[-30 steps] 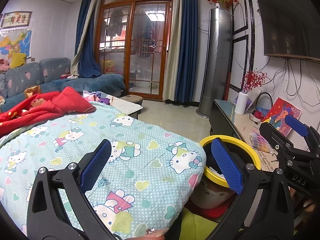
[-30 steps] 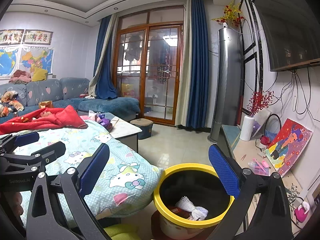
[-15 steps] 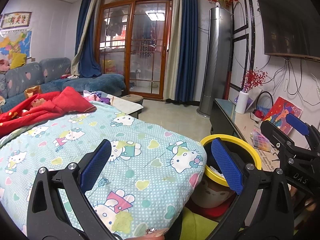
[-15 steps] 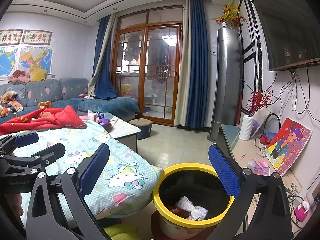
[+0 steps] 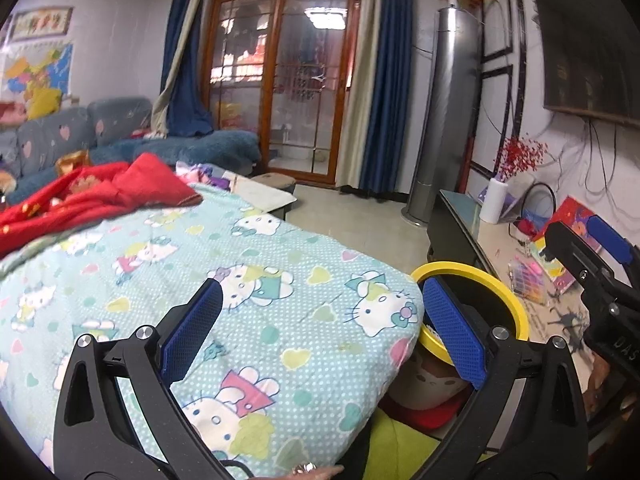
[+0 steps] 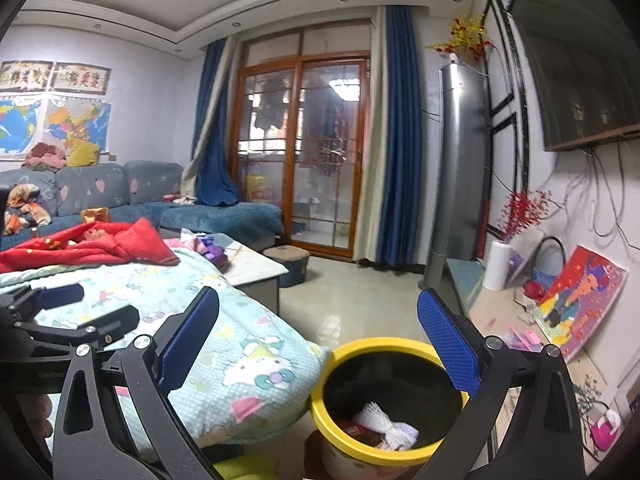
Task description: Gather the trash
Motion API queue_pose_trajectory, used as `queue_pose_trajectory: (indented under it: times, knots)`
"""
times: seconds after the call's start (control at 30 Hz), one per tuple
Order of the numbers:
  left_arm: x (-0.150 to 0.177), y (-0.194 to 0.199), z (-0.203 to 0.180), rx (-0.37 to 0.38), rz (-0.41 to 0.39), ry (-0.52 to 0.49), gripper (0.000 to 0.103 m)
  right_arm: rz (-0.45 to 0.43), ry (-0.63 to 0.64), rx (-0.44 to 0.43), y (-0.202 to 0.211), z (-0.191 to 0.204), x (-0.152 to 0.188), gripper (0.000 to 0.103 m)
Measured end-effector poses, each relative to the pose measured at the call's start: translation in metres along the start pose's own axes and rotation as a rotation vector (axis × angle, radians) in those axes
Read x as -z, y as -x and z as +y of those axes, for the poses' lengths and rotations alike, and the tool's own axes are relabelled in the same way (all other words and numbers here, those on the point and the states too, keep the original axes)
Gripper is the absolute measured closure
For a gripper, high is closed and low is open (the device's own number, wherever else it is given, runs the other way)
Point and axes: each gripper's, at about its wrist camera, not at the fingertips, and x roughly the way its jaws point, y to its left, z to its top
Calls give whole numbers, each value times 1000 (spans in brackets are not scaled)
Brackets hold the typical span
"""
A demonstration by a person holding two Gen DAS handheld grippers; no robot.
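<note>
The right tool [image 6: 318, 346] hangs with its blue pads spread wide and nothing between them, just above a yellow-rimmed trash bin [image 6: 384, 456]. Inside the bin lies a white foam net wrapper [image 6: 386, 428] on some reddish scraps. The left tool [image 5: 322, 332] is likewise spread and empty, poised over the corner of a cartoon-cat quilt [image 5: 280, 280]; the bin [image 5: 476, 272] sits just beside that corner. A red blanket [image 5: 92, 196] lies farther back on the quilt.

One bin [image 6: 384, 408], two claws [image 6: 316, 340]
</note>
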Motion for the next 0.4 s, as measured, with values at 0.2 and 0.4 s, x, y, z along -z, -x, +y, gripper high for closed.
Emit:
queue_pose_trajectory:
  times: [0.2,0.4]
  knots:
    - [-6,31,94,-165,45,158,11,117,16,-316,-38,77,-29,6]
    - [19,99,270,-656,128,405,11,409,175,-799,-86,274,-25,6]
